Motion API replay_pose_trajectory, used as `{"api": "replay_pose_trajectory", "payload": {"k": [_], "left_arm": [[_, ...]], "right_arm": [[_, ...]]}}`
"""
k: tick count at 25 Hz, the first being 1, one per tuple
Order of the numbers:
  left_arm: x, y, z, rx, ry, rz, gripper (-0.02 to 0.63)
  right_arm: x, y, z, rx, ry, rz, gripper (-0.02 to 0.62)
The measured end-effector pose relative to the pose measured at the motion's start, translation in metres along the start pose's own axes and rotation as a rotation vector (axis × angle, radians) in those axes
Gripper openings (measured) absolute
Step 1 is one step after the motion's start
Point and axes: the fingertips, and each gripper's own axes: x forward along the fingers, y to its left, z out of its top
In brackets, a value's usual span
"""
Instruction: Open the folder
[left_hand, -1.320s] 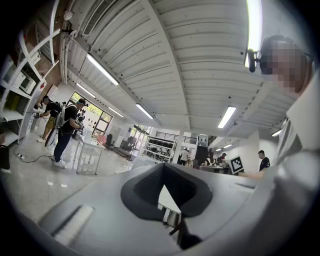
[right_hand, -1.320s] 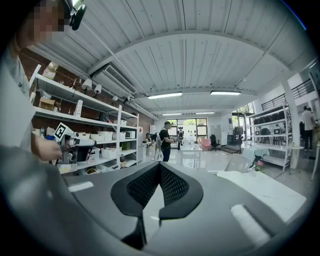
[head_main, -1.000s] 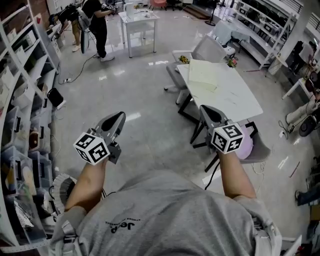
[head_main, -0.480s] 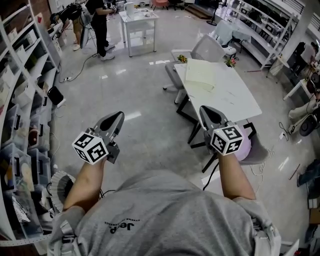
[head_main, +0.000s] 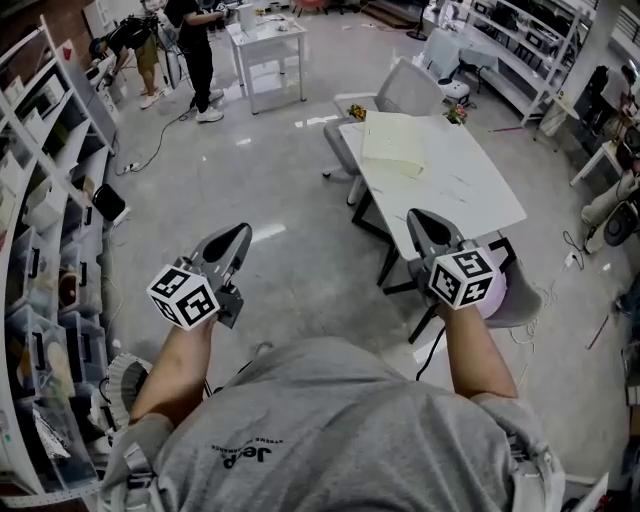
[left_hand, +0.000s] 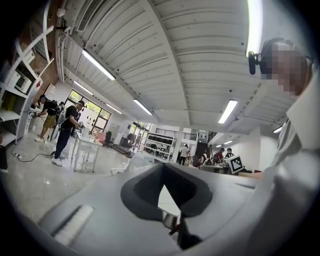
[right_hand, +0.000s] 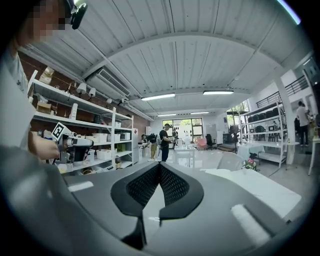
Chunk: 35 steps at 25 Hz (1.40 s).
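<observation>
A pale yellow folder lies shut on the far half of a white table, ahead and to the right in the head view. My right gripper is held level over the table's near corner, well short of the folder, jaws together and empty. My left gripper hangs over bare floor to the table's left, also shut and empty. In the left gripper view the left gripper shows closed jaws pointing down the room. In the right gripper view the right gripper has the white table at its right.
A grey chair stands at the table's far end and a chair with a pink cushion at its near end. Shelving with bins lines the left wall. People stand by a small white table at the back.
The table and folder have come closer and sit lower in the head view as the person walks toward them. Both grippers stay shut and hold the same pose.
</observation>
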Motion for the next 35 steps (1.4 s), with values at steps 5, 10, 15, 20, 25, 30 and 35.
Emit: {"api": "replay_pose_trajectory", "payload": {"k": [5, 10, 15, 20, 25, 30, 35], "left_arm": [[0.032, 0.051, -0.007, -0.032, 0.009, -0.047, 0.051], [0.089, 0.136, 0.002, -0.049, 0.006, -0.151, 0.051], [0.149, 0.222, 0.035, -0.044, 0.044, -0.277, 0.051], [0.193, 0.293, 0.065, -0.020, 0.094, -0.355, 0.051], [0.235, 0.346, 0.079, -0.017, 0.107, -0.385, 0.051], [0.286, 0.376, 0.078, -0.016, 0.128, -0.394, 0.051], [0.361, 0.394, 0.066, -0.009, 0.154, -0.395, 0.051]], "right_arm": [[0.037, -0.013, -0.007, 0.000, 0.013, -0.054, 0.003], [0.106, -0.027, -0.004, -0.018, 0.007, -0.139, 0.003], [0.190, -0.034, 0.020, -0.004, -0.013, -0.245, 0.003], [0.263, -0.042, 0.042, -0.006, -0.030, -0.314, 0.003], [0.317, -0.064, 0.041, 0.008, -0.016, -0.347, 0.003], [0.355, -0.109, 0.036, 0.020, -0.005, -0.362, 0.003], [0.395, -0.180, 0.023, 0.040, -0.006, -0.357, 0.003]]}}
